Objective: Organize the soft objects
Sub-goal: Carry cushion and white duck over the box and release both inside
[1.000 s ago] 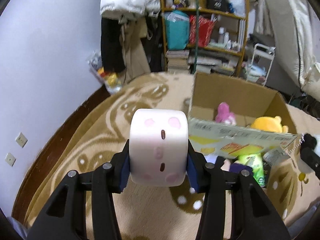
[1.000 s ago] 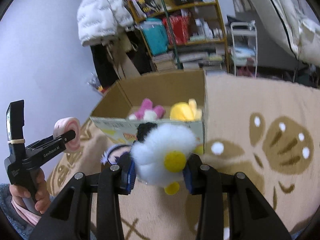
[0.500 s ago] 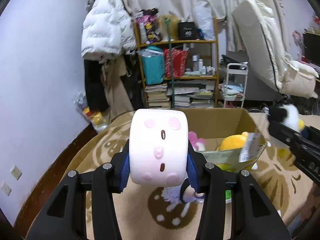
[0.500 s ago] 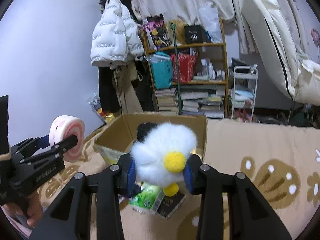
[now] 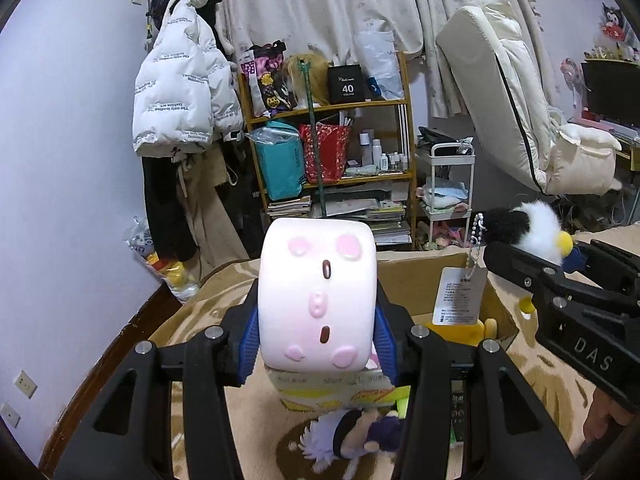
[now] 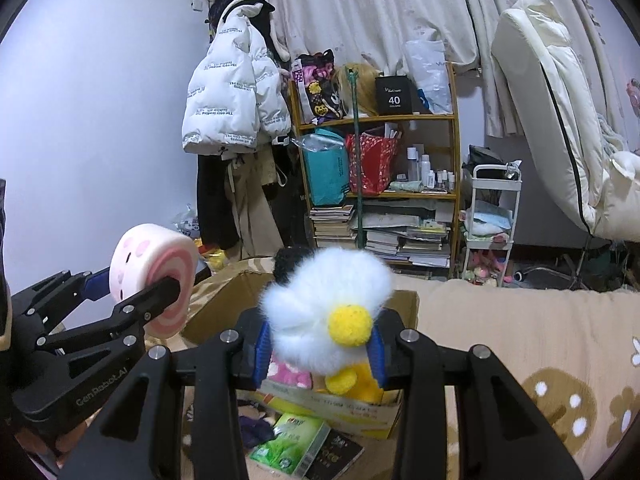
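Observation:
My left gripper [image 5: 318,334] is shut on a pink-and-white roll-cake plush [image 5: 318,296], held above the near edge of an open cardboard box [image 5: 424,268]. It shows from the side in the right wrist view [image 6: 154,276]. My right gripper [image 6: 320,346] is shut on a fluffy white duck plush [image 6: 326,312] with a yellow beak and black head, held over the box [image 6: 224,304]. The duck [image 5: 532,228] shows at right in the left wrist view, with a paper tag [image 5: 460,296] hanging from it. A yellow plush [image 5: 464,330] and a pink plush [image 6: 288,374] lie inside the box.
A doll with white hair [image 5: 352,436] and a green packet [image 6: 288,444] lie on the patterned carpet [image 6: 520,344] before the box. A cluttered shelf [image 5: 328,152], a white jacket [image 5: 180,96], a small trolley [image 6: 494,216] and a leaning mattress [image 5: 508,80] stand behind.
Both grippers have risen and tilted up with their plushes; the view now shows more of the room and less of the floor. The box sits lower and closer under both plushes.

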The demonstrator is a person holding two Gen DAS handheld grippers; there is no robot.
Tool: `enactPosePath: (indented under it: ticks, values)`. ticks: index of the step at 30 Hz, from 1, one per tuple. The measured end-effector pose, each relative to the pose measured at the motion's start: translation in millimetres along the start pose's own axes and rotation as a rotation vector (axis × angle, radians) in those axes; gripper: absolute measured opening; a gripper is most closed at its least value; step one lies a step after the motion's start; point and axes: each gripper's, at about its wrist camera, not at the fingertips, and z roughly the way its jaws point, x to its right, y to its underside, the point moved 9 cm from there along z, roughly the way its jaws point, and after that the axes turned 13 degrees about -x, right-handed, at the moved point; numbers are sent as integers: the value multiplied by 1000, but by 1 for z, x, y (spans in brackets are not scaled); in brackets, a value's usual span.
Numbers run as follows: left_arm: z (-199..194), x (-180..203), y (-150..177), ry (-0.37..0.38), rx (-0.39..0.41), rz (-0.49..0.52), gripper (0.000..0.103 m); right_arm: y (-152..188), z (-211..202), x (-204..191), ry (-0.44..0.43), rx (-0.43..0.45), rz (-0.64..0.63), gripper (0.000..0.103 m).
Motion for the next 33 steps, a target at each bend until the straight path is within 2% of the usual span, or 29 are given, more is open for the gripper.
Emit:
enactPosePath:
  ticks: [8, 17, 31, 33]
  values:
    - [31, 5, -3, -10, -28, 3, 47, -3, 25, 10, 40, -41, -39, 41]
    - [60, 8, 10, -12, -78, 8, 48, 2, 47, 28, 63, -79, -2, 42]
    - [84, 5, 22, -5, -150, 2, 50, 25, 76, 42, 40, -191, 48, 42]
    - [86, 4, 24, 7, -168, -13, 54, 28, 80, 44, 27, -215, 68, 42]
